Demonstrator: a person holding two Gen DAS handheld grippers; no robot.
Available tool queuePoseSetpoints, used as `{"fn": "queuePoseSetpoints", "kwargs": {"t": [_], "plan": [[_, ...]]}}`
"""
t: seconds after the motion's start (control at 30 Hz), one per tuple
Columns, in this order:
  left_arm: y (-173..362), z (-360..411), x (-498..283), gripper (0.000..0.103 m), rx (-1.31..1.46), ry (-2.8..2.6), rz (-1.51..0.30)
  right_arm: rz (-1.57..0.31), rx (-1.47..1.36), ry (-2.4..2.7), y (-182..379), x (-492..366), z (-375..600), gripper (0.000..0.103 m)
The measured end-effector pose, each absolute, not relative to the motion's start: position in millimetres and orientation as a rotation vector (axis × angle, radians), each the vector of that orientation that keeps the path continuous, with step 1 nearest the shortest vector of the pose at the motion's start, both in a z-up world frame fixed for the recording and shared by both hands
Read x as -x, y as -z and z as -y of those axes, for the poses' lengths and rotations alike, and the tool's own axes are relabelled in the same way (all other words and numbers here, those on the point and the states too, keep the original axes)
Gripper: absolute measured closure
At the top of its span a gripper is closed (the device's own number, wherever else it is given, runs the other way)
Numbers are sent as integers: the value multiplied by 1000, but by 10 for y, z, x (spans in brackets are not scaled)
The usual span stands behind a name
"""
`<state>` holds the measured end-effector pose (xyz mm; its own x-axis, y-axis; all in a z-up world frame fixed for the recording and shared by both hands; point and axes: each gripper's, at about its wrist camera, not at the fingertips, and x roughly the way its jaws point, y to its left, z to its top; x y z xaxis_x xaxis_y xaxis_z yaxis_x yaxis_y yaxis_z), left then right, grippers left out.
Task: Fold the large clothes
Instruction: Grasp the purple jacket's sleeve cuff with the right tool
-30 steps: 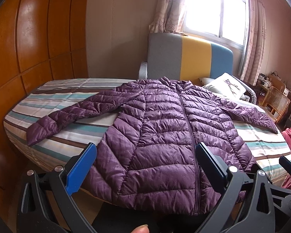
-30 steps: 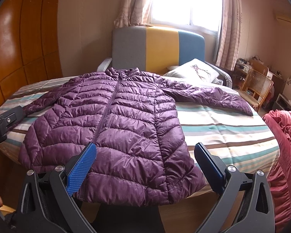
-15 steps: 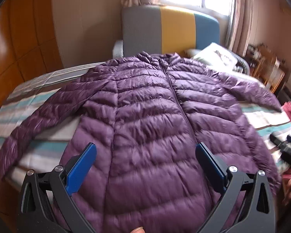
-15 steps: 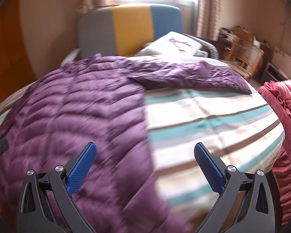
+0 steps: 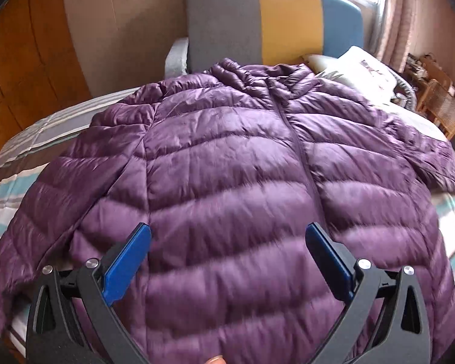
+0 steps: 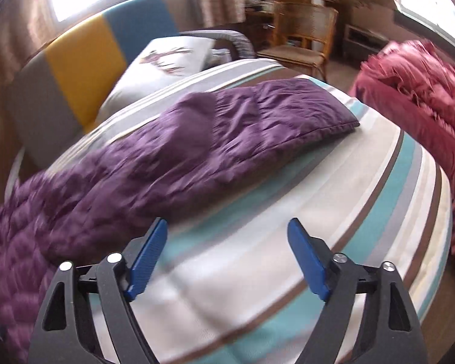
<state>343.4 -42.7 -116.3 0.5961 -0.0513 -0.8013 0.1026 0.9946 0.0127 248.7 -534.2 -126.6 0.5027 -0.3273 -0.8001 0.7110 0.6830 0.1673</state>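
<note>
A purple quilted jacket (image 5: 227,176) lies spread face up on the striped bed (image 5: 12,188), zipper down its middle, sleeves out to both sides. My left gripper (image 5: 227,242) hovers open over the jacket's lower front, nothing between its blue pads. In the right wrist view the jacket's sleeve (image 6: 257,121) stretches across the striped sheet (image 6: 333,212), cuff toward the right. My right gripper (image 6: 227,242) is above bare sheet just below that sleeve; its jaws are closing with nothing between them.
A grey, yellow and blue headboard (image 5: 273,21) and a white pillow (image 6: 173,57) stand at the bed's far end. A red ruffled blanket (image 6: 415,91) lies to the right. A wicker chair (image 6: 303,39) and wooden wall panels (image 5: 30,54) border the bed.
Both grippers have moved in closer and lower over the bed. The right one swung right, from the jacket's body to the sleeve and bare sheet, and its jaws have narrowed.
</note>
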Motion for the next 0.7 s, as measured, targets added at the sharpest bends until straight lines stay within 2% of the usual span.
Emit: {"fn": "queuePoseSetpoints", "kwargs": {"t": [0.1,0.13,0.37,0.47,0.53,0.6,0.7], "plan": [[1221,426,-3644,2,-53,69,-941,-793,-604,744,1350,-2562,5711,31],[1239,422,-3707,2,-46,69,-943,-787,-635,757,1380,-2574,5808,36],[1359,428,-3967,2,-42,45,-956,-755,-739,855,1575,-2664,6288,51],[1408,458,-4057,2,-61,59,-971,-754,-708,850,1558,-2738,6321,67],[1441,471,-4088,2,-70,63,-976,-770,-662,830,1512,-2820,6295,87],[1453,485,-4103,2,-77,60,-977,-772,-610,811,1441,-2871,6234,94],[1468,509,-4114,2,-78,56,-974,-740,-526,763,1250,-2950,6076,95]]}}
